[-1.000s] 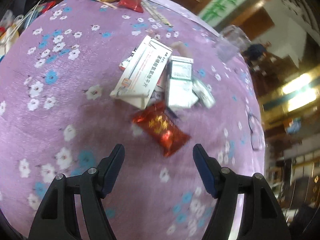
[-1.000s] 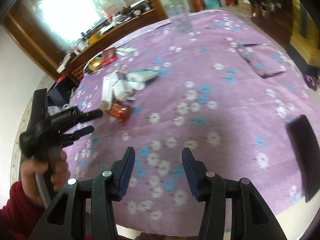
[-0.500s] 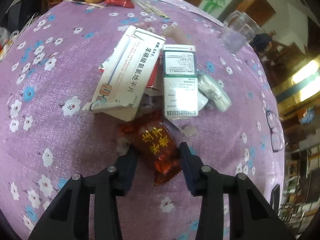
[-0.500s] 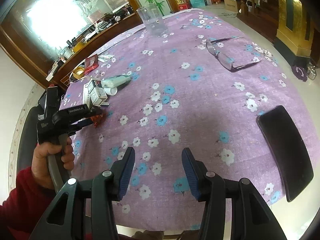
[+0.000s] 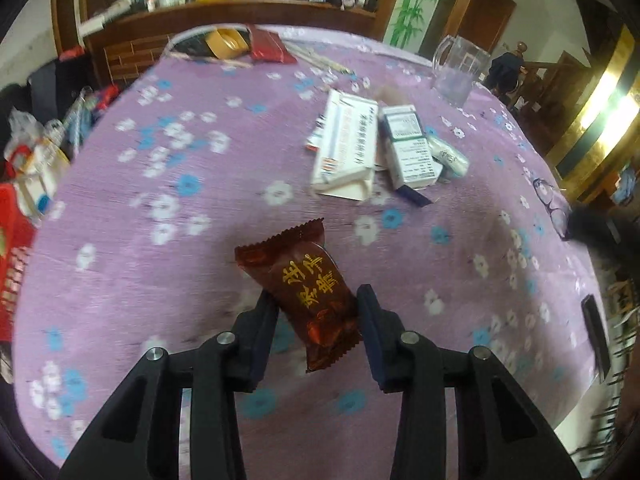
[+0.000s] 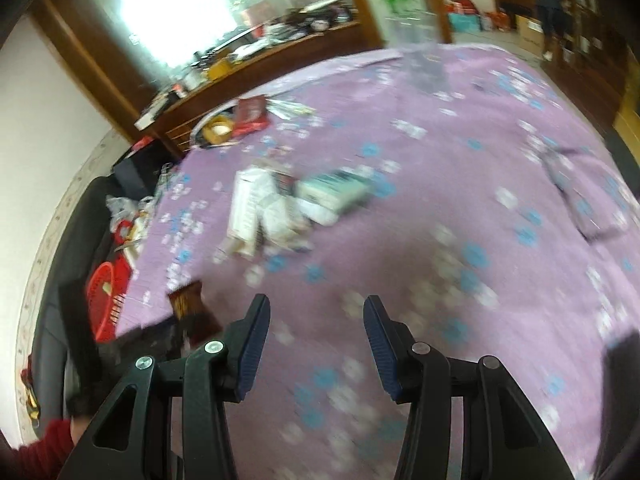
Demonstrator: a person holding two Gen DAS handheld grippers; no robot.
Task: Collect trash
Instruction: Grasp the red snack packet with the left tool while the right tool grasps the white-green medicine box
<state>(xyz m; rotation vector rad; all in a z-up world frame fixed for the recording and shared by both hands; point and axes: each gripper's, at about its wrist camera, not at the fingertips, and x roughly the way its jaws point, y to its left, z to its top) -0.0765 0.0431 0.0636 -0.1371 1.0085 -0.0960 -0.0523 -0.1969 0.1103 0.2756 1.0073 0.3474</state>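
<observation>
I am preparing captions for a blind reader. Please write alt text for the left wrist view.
The left hand-held gripper holds a dark red snack wrapper above a purple flowered tablecloth. Farther back lie white medicine boxes, and a clear glass mug stands near the table's far edge.

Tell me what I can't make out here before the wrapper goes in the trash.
- Red basket, right wrist view: blurred and partly behind the table edge; contents unclear.
- Same basket, left wrist view: cut off by the left edge.
- Left gripper shut on the wrapper; the pads cover its sides.
- Boxes, right wrist view: print lost to blur.
- Right gripper: open, empty.
</observation>
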